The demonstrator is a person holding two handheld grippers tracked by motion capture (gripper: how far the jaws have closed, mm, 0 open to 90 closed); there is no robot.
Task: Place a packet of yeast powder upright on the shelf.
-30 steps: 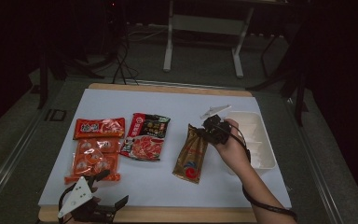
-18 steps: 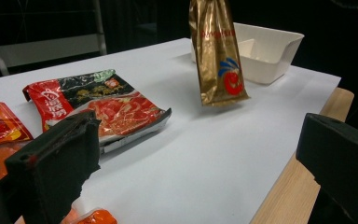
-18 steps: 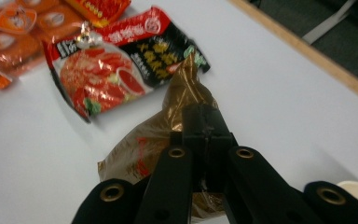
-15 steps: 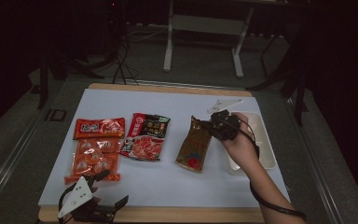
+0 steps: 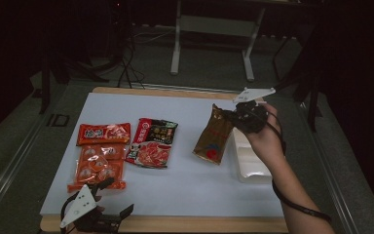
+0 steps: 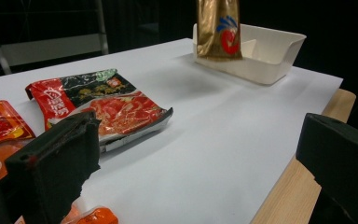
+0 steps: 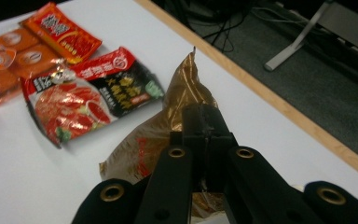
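A gold-brown pouch (image 5: 215, 136) hangs in the air above the white table (image 5: 190, 185), pinched at its upper right edge by my right gripper (image 5: 234, 116), which is shut on it. In the right gripper view the jaws meet on the gold-brown pouch (image 7: 177, 116), and the right gripper (image 7: 205, 125) is tilted down over the table. In the left gripper view the same pouch (image 6: 218, 28) dangles in front of a white tray (image 6: 265, 58). My left gripper (image 5: 108, 197) rests at the table's front left edge, jaws wide apart and nothing between them (image 6: 193, 154).
A white tray (image 5: 248, 163) sits on the table's right side under my right hand. A red and black packet (image 5: 152, 142) lies mid-left. An orange packet (image 5: 103, 133) and an orange multi-pack (image 5: 97, 166) lie at the left. A wooden edge (image 5: 199, 224) borders the front.
My right gripper has lifted the gold-brown pouch off the table and carried it up and slightly right, toward the white tray. The left gripper has stayed put.
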